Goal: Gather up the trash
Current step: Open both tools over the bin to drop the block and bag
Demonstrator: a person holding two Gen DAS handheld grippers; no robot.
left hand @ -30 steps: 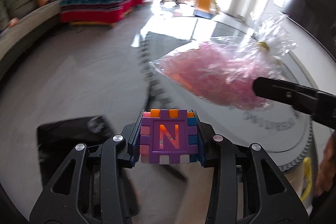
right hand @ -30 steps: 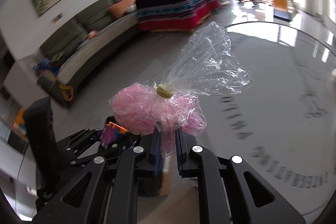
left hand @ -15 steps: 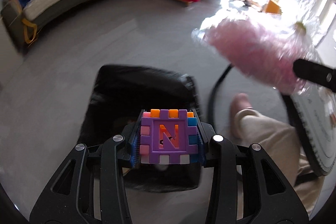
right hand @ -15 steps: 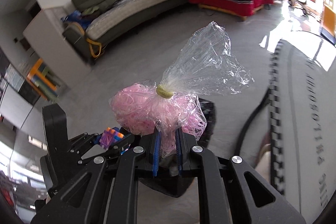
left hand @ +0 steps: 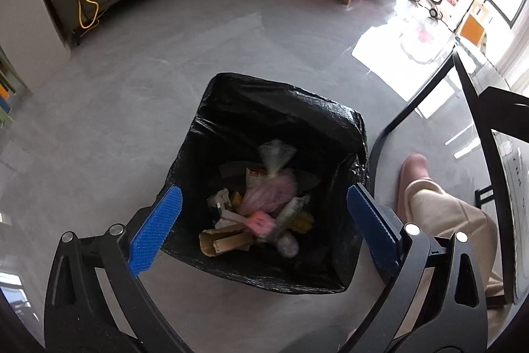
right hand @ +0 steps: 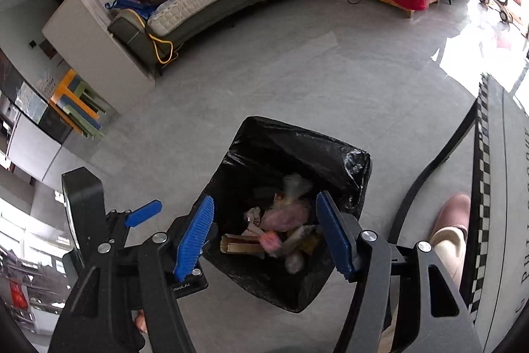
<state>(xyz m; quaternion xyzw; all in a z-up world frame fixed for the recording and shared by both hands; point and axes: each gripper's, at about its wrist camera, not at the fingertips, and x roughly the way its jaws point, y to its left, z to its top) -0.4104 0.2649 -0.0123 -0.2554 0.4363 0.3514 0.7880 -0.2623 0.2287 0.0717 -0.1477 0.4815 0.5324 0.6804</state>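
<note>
Both hand-held grippers hang over the bin (left hand: 344,128), pointing steeply down into it.

Left hand-held gripper (left hand: 263,225): jaws opening, spread wide, nothing between the pads. Right hand-held gripper (right hand: 264,235): jaws opening, a moderate gap, also empty.

Trash now lies inside the black-lined bin, directly below and ahead of both sets of fingers. The pink bag (left hand: 271,189) sits near the middle of the heap, blurred, its clear knotted top pointing away from the grippers; long axis runs roughly fore-and-aft as seen from the left wrist. A small pink blurred piece (left hand: 261,222) lies just nearer than the bag, beside cardboard scraps (left hand: 224,242). Whether that piece is the block, I cannot tell.

Neither gripper is clearly nearer; both frame the bin mouth between their pads. The left one shows beside the right in the right wrist view, at its left.

Change from a second ago: the left held a purple letter block, the right pinched the pink bag by its base, over the counter. Both are now released, and the view has swung from counter to bin.

A person's trouser leg (left hand: 446,210) and pink slipper (left hand: 415,171) stand right of the bin.

Judgement: drop done; next move likely back to the counter (right hand: 506,187).
</note>
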